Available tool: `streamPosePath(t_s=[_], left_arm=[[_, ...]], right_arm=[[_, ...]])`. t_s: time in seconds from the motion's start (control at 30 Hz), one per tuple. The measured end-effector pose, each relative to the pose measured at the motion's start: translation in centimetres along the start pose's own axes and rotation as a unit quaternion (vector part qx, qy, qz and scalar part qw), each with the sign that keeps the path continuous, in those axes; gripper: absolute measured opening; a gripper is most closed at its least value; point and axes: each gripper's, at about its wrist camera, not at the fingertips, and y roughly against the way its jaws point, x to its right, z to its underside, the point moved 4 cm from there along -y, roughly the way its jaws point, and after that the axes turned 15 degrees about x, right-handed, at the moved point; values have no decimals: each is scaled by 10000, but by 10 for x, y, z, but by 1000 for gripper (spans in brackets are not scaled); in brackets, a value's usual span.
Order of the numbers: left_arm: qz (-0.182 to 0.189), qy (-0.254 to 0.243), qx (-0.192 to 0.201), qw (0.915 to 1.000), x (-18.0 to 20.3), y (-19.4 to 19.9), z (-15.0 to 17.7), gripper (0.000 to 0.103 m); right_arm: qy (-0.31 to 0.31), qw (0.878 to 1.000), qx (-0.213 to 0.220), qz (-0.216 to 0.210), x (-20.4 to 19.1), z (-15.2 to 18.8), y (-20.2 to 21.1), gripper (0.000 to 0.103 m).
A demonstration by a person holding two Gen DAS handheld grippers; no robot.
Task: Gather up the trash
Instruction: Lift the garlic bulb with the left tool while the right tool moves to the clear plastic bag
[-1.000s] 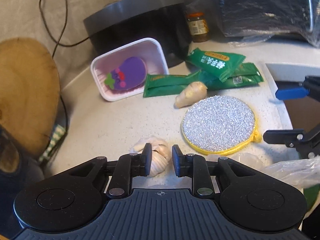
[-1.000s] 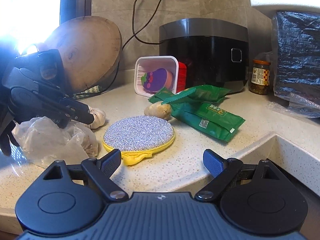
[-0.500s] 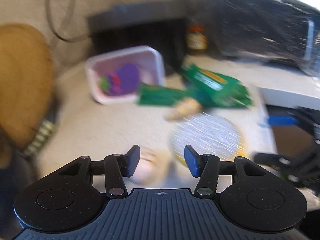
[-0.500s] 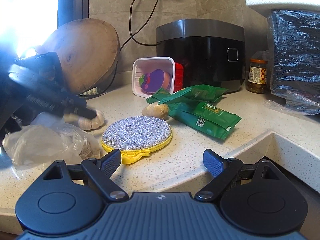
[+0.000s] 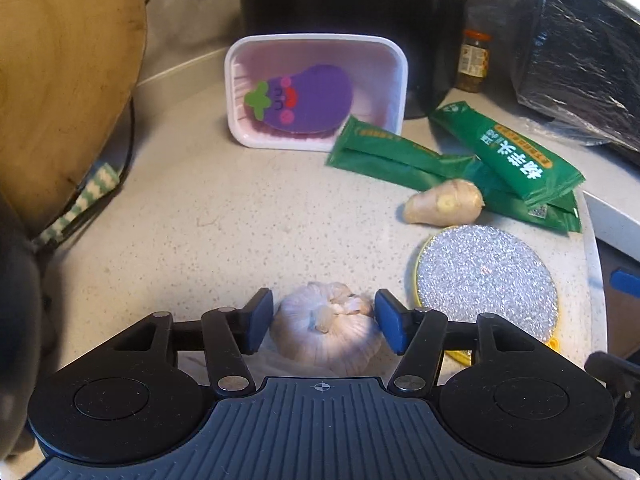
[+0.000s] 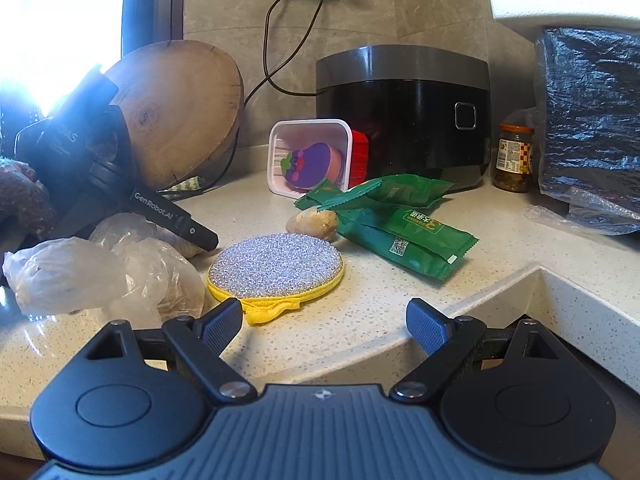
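Observation:
A whole garlic bulb lies on the speckled counter between the fingers of my left gripper. Its jaws are opening, and the blue pads stand close beside the bulb without pressing it. From the right wrist view, the left gripper's finger reaches down over a crumpled clear plastic bag. Green snack packets lie by a piece of ginger. A white tray with an eggplant sticker leans on the cooker. My right gripper hangs open at the counter's front edge with nothing in it.
A silver scouring pad with a yellow rim lies mid-counter. Behind stand a black rice cooker, a jar, a dark bag-wrapped bulk and a round wooden board. Cables run to wall sockets. The counter steps down at right.
My left gripper's jaws have widened from nearly shut, and it has shifted and rolled, so the garlic bulb now sits between its fingers. The right gripper has stayed still.

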Motion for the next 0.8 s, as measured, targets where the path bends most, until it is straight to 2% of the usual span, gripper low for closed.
streamPosePath(t_s=[0.1, 0.17, 0.23, 0.3, 0.4, 0.53, 0.67, 0.8], left_arm=[[-3, 16, 70, 10000, 2, 3, 3, 62], [161, 160, 89, 9997, 2, 11, 6, 62], [450, 514, 40, 9977, -1, 22, 11, 60], [504, 936, 82, 9943, -7, 39, 15, 59], [262, 1218, 428, 9913, -18, 76, 18, 58], [-170, 1158, 863, 9894, -28, 119, 21, 58], [-383, 1330, 947, 9858, -39, 143, 33, 58], [-489, 1526, 981, 9822, -46, 163, 48, 57]], right_arm=[[51, 10000, -10, -1, -3, 0, 0, 90], [56, 10000, 6, -69, -6, -3, 1, 90], [26, 9996, 86, -250, -12, -9, 4, 90], [-7, 9987, 190, -468, -19, -16, 7, 90], [4, 9957, 319, -875, -36, -28, 8, 97], [157, 9881, 264, -1505, -67, -34, -2, 99], [358, 9826, -57, -1822, -100, -28, -27, 99], [281, 9717, -628, -2262, -123, -12, -42, 99]])
